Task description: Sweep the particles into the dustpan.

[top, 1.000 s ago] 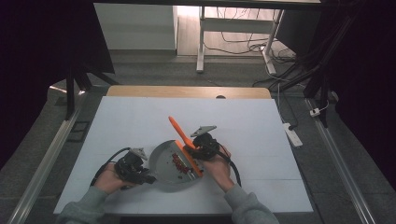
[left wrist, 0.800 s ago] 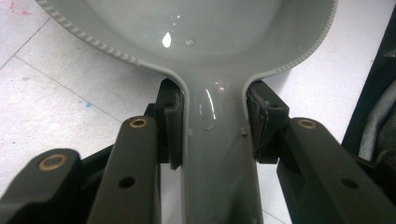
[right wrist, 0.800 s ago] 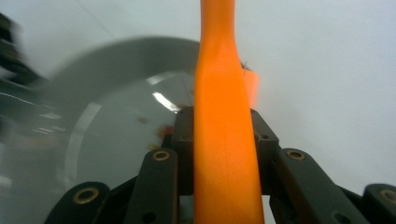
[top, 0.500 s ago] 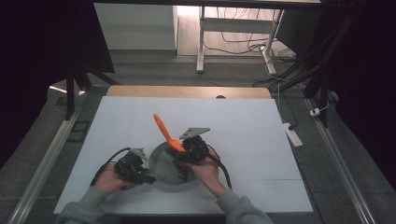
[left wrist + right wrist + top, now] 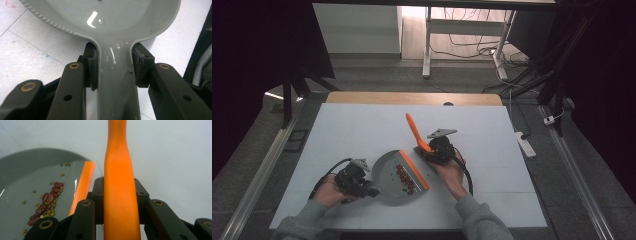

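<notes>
A grey dustpan (image 5: pixel 392 175) with an orange front lip (image 5: pixel 414 170) lies on the white table (image 5: pixel 362 130). Red beans (image 5: pixel 404 179) and small green ones (image 5: pixel 51 212) sit inside it near the lip. My left gripper (image 5: pixel 367 190) is shut on the dustpan's handle (image 5: pixel 116 82), with a pad (image 5: pixel 93 67) pressed on each side. My right gripper (image 5: pixel 424 150) is shut on an orange brush (image 5: pixel 417 132), whose handle (image 5: pixel 120 182) runs up between the jaws. The brush stands just right of the dustpan's lip, its handle tilted up and away.
A wooden strip (image 5: pixel 412 98) edges the table's far side. A power strip (image 5: pixel 524 144) lies on the floor at the right. A desk frame with cables (image 5: pixel 462 35) stands beyond the table.
My right gripper swept the brush leftward over the dustpan, then drew back to the right of its lip. Beans now lie in the pan. The left gripper kept still.
</notes>
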The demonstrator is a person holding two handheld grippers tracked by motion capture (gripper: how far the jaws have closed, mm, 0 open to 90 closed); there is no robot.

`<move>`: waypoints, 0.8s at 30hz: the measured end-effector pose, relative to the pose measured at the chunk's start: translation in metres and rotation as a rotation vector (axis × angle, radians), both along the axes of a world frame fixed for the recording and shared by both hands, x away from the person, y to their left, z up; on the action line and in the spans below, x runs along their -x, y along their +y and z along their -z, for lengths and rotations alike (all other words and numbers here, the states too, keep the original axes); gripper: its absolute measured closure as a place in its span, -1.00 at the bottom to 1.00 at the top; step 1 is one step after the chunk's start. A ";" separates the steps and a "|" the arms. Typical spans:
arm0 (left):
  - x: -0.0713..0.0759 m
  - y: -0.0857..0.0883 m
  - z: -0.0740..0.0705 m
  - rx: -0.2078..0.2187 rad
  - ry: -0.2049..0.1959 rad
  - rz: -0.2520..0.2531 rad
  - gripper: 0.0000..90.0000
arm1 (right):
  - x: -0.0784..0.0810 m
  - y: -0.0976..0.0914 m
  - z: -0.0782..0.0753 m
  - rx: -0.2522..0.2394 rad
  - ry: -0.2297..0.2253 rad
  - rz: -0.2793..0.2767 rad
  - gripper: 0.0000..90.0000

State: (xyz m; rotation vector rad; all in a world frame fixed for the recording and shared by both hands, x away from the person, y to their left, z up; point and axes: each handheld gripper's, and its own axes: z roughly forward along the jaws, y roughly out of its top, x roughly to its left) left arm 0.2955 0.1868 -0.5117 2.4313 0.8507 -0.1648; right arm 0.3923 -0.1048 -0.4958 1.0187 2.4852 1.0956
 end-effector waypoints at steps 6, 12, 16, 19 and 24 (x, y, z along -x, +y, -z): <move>0.000 0.000 0.001 -0.003 0.001 0.002 0.37 | 0.015 0.031 0.004 -0.040 0.019 -0.084 0.56; 0.000 0.000 0.000 -0.001 -0.001 0.002 0.37 | 0.029 0.052 -0.010 -0.142 0.053 -0.183 0.56; 0.000 0.000 0.001 -0.001 0.001 0.002 0.37 | 0.027 0.039 -0.023 -0.160 0.001 -0.146 0.56; 0.000 0.000 0.001 0.001 -0.001 -0.001 0.37 | 0.021 0.024 -0.027 -0.147 -0.023 -0.103 0.56; 0.000 0.000 0.001 0.000 -0.001 -0.002 0.37 | 0.011 0.010 -0.017 -0.082 -0.033 -0.047 0.56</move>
